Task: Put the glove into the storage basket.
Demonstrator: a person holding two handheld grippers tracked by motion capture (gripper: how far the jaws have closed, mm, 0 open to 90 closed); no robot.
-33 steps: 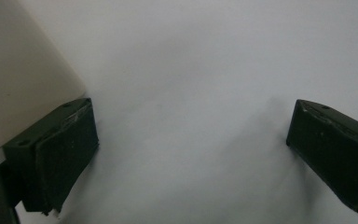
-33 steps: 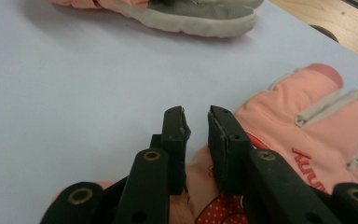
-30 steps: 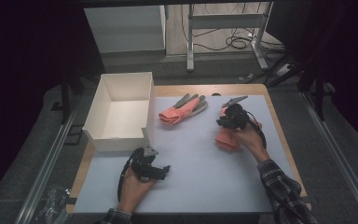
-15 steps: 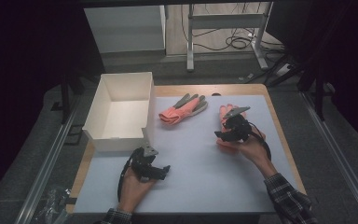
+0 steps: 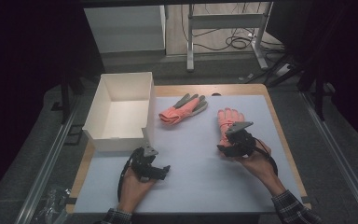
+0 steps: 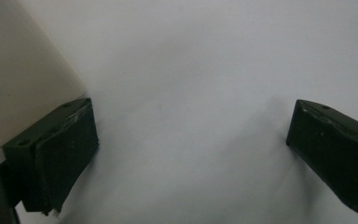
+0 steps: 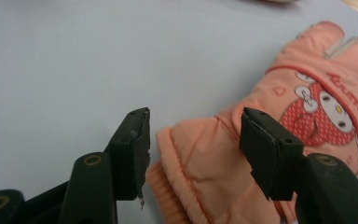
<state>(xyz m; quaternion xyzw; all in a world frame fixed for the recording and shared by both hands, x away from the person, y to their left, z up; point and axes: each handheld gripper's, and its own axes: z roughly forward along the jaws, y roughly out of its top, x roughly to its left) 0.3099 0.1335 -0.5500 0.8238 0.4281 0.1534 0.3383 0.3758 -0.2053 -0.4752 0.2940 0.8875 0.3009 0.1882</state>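
Near the worktop's right edge, the right gripper (image 7: 193, 140), jaws just opening and half-spread, straddles the pink glove's (image 7: 270, 140) cuff unpinched; closing now might catch only fabric and slip.

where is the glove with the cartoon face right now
In the high view the cartoon-face glove lies flat on the mat's right side, right of the other glove, its cuff between the open jaws of the right hand-held gripper.
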